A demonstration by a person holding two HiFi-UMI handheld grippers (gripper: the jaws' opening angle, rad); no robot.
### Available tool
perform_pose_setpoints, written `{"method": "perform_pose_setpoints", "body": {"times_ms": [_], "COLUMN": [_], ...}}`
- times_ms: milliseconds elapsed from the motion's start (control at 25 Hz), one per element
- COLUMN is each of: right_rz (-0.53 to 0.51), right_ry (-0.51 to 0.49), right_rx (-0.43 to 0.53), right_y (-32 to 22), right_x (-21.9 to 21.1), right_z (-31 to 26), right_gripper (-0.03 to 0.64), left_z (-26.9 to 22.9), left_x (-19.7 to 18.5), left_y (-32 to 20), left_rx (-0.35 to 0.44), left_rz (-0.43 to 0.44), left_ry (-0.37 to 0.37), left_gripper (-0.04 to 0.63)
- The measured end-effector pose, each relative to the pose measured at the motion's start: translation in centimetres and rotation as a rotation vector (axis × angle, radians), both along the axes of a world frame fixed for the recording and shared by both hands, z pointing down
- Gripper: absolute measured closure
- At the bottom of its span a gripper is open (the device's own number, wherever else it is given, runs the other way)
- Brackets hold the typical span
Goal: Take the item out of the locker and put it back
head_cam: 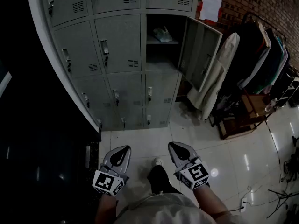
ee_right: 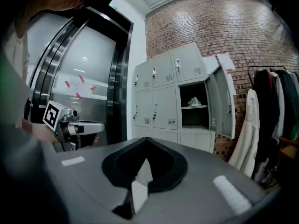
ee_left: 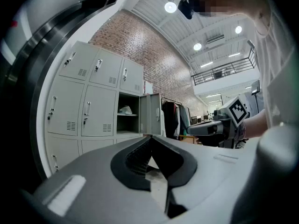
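The pale item (head_cam: 162, 34) sits on the shelf (head_cam: 153, 42) in the open locker (head_cam: 200, 55), well ahead of the fingers and higher up. Its shape is too small to tell. The right gripper (head_cam: 174, 146) looks slightly nearer than the left gripper (head_cam: 125, 148). Both sets of fingers are pressed together, empty.

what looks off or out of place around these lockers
Only one locker door stands open; the others in view are shut. A pale crumpled item sits on the shelf inside. Nothing looks spilled or damaged.
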State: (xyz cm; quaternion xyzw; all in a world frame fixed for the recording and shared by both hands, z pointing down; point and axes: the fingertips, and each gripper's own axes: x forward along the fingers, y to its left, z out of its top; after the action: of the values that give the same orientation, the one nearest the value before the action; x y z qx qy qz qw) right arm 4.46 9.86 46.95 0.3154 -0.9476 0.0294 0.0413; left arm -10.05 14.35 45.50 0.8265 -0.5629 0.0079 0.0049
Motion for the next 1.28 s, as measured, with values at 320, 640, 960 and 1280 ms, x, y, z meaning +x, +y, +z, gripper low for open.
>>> {"method": "perform_pose_setpoints", "body": {"times_ms": [320,640,960,1280], "right_rz": [-0.062,-0.061,-0.011,0.081], "right_ry": [-0.001,-0.011,-0.019,-0.031], "right_rx": [0.038,0.107,0.114,0.221], "right_y": [-18.1,-34.9,-42.5,-55.1], "right_x": [-3.3,-5.8,-7.7,-10.6], "right_z": [-1.5,-7.1,-8.3,-15.5], "right_gripper": [0.617,0.617,0.617,0.182], "left_z": [-1.4,-6.1,-6.4,-5.4], "left_x": [-2.2,-3.9,-5.4,-6.2], "left_y": [-17.2,-32.4,-40.0,-44.3], "left_rx": [0.038,0.101,0.081,0.037], "left_rz": [-0.008,-0.001,0.041,0.107], "left_ry": [-0.023,-0.046,-0.045,-0.009], "left_gripper": [0.594,0.594,0.594,0.594]}}
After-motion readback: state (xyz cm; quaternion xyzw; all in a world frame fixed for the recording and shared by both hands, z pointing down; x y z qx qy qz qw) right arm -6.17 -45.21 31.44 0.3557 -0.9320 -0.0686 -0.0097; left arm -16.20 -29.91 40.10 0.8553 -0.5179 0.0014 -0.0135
